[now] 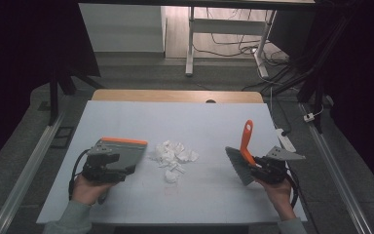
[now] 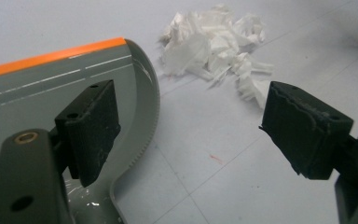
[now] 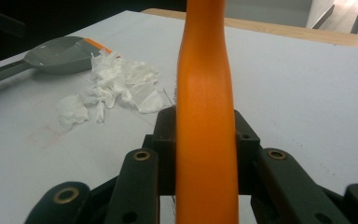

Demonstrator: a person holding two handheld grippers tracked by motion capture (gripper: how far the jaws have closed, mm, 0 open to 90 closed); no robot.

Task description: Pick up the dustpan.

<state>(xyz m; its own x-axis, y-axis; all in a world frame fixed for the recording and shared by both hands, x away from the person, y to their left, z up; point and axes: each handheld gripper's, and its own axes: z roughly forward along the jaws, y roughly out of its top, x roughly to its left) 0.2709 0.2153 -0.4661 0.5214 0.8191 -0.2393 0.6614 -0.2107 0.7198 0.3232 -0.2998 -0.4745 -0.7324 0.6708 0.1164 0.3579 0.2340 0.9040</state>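
1. Paper scraps [image 1: 175, 157] lie in a loose white heap on the bench [image 1: 141, 122], about midway between its left and right edges and nearer the person's side than the far edge.
2. To the left of the heap, a grey dustpan [image 1: 121, 153] with an orange lip lies flat, its open mouth turned toward the scraps, so it looks placed to receive them.
3. The left gripper [image 1: 108, 168] sits at the pan's near end; in the left gripper view its jaws stand well apart, one pad over the pan's curved rim [image 2: 147, 116] and the other over bare bench, clamping nothing.
4. That reads to me as a hand ready to take or steady the pan, not yet gripping it.
5. To the right of the heap, the right gripper [image 1: 259, 168] has its jaws clamped on the orange handle of a brush [image 1: 243, 156].
6. The handle rises toward the far edge while the grey bristles point down and toward the heap, well apart from it.
7. Held so, the brush looks poised to push the scraps leftward into the pan; sweeping has not yet begun.
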